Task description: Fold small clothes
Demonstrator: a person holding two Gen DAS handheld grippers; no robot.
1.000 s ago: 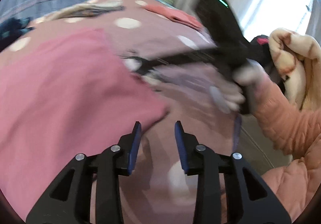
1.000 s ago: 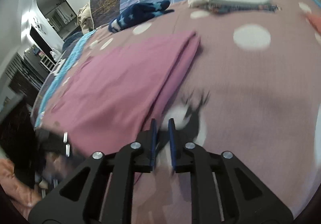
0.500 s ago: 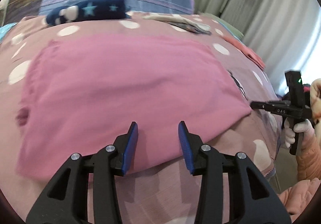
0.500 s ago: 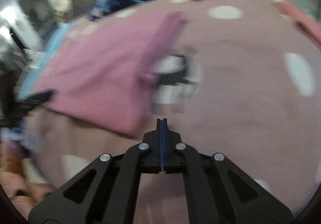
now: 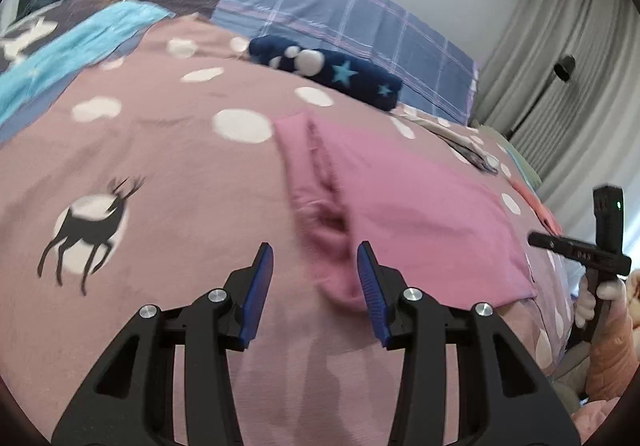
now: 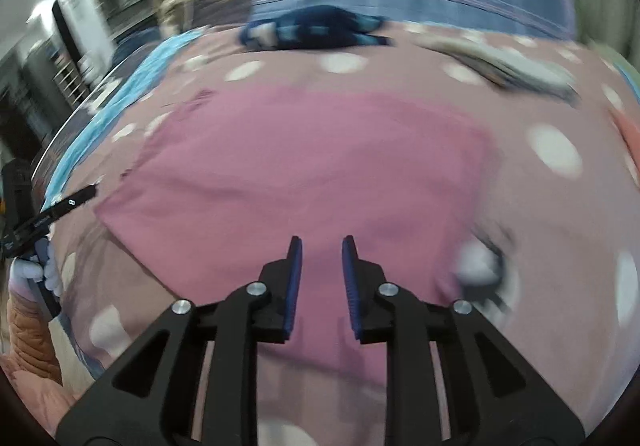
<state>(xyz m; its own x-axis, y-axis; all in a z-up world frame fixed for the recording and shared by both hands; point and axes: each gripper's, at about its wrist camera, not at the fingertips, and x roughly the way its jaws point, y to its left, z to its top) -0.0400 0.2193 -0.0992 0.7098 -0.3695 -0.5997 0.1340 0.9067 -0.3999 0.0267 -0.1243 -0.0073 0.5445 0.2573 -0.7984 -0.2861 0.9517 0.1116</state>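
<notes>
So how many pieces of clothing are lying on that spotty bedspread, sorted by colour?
Pink: 1, the pink garment spread flat in front of the left hand-held gripper
Navy with stars: 1, the navy bundle near the pillow
Pale grey: 1, the folded pale piece
Coral: 1, the coral item at the far edge
Total: 4
</notes>
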